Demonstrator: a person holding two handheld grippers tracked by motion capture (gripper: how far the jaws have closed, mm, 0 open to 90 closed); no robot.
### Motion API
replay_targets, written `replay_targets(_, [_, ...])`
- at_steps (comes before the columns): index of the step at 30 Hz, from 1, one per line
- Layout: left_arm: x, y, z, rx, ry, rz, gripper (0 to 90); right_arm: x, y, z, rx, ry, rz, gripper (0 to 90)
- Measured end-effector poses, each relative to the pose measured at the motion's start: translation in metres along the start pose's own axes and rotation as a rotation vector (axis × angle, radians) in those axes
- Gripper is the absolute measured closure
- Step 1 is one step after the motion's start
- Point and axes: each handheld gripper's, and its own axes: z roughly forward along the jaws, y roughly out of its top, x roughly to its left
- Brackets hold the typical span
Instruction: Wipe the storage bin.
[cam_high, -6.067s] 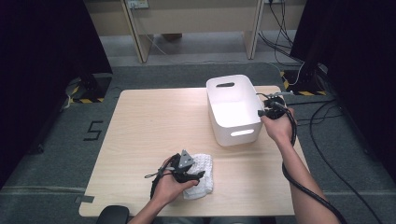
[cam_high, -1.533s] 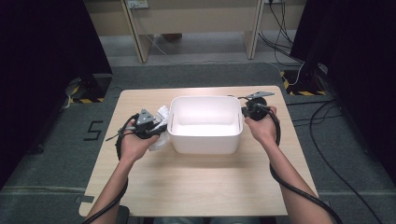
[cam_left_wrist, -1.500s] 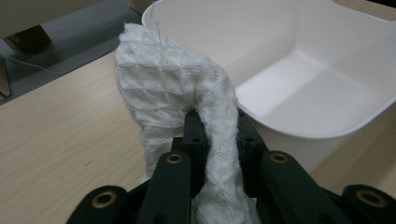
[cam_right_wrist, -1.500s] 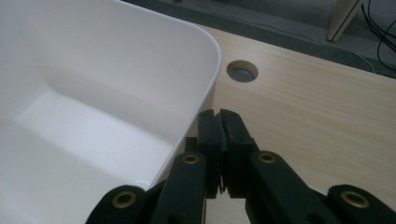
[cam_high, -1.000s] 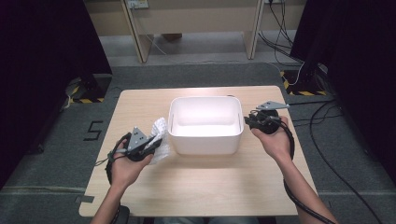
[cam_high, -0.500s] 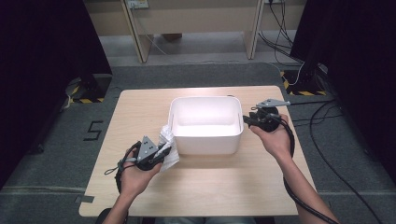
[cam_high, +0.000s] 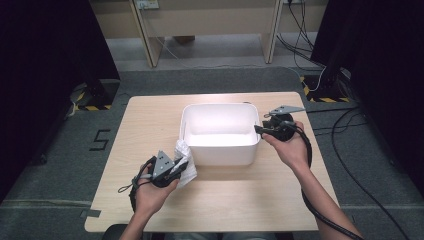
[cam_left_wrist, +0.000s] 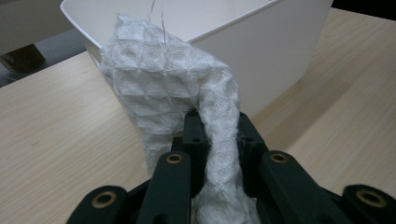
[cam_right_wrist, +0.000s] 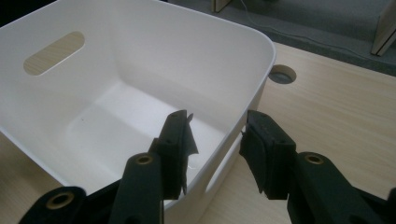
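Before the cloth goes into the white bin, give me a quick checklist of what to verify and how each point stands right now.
1. Left gripper clamped on the white cloth: ok, the cloth runs between its shut jaws.
2. White bin free to take the cloth: ok, nothing lies inside it.
3. Bin resting flat on the table: ok in the high view.
4. Cloth above the rim: not ok, it hangs beside the bin's near left corner, outside the wall.
5. Right gripper steadying the bin: not ok, its jaws straddle the end wall but have just been opening and do not press on it.
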Motion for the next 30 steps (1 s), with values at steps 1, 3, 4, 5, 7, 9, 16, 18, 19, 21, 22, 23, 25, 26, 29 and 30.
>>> replay_targets(1, [0.0,0.0,0.0,0.001,-0.002,-0.001,78.4,0.0,-0.001,0.0,0.006,0.001,-0.001,60.8])
replay_targets(3, [0.0,0.0,0.001,0.002,-0.007,-0.005,78.4,0.0,-0.001,0.0,0.016,-0.001,-0.001,61.3])
replay_targets(4, [0.0,0.0,0.001,0.0,-0.009,-0.007,78.4,0.0,-0.001,-0.001,0.02,-0.005,0.001,61.3])
replay_targets(5, [-0.001,0.0,0.0,-0.001,-0.011,-0.007,78.4,0.001,0.0,-0.002,0.019,-0.009,0.009,61.3])
replay_targets(7, [-0.003,0.001,-0.001,-0.009,-0.015,-0.008,78.3,0.002,0.001,-0.003,0.009,-0.018,0.007,61.3])
replay_targets(9, [-0.004,0.001,-0.001,-0.011,-0.017,-0.013,78.3,0.004,0.002,-0.002,0.014,-0.02,0.009,61.2])
replay_targets(16, [-0.007,0.005,0.004,-0.007,-0.027,-0.013,78.2,0.001,0.0,-0.001,0.026,-0.039,0.02,61.1])
replay_targets(18, [-0.008,0.007,0.007,-0.001,-0.02,-0.007,78.2,0.0,-0.003,0.0,0.039,-0.03,0.03,61.3])
replay_targets(19, [-0.008,0.008,0.009,0.003,-0.01,-0.008,78.2,0.0,-0.004,0.002,0.044,-0.024,0.032,61.5])
replay_targets(21, [-0.008,0.009,0.012,0.01,0.007,-0.002,78.3,0.001,-0.005,0.004,0.055,-0.01,0.025,62.5])
replay_targets(22, [-0.008,0.009,0.013,0.01,0.017,-0.002,78.3,0.002,-0.005,0.006,0.06,-0.003,0.025,63.9])
replay_targets(23, [-0.008,0.009,0.014,0.01,0.02,-0.002,78.3,0.002,-0.005,0.006,0.064,0.0,0.024,64.6])
replay_targets(25, [-0.008,0.01,0.014,0.011,0.021,-0.009,78.2,0.003,-0.006,0.008,0.071,0.003,0.016,65.9])
replay_targets(26, [-0.008,0.01,0.014,0.012,0.024,-0.009,78.3,0.003,-0.006,0.008,0.072,-0.004,0.002,67.0])
replay_targets(29, [-0.008,0.014,0.013,0.013,0.027,0.007,78.2,0.002,-0.006,0.008,0.072,-0.001,0.004,67.7])
replay_targets(30, [-0.008,0.015,0.013,0.012,0.028,0.01,78.2,0.002,-0.006,0.008,0.072,0.0,0.003,67.8])
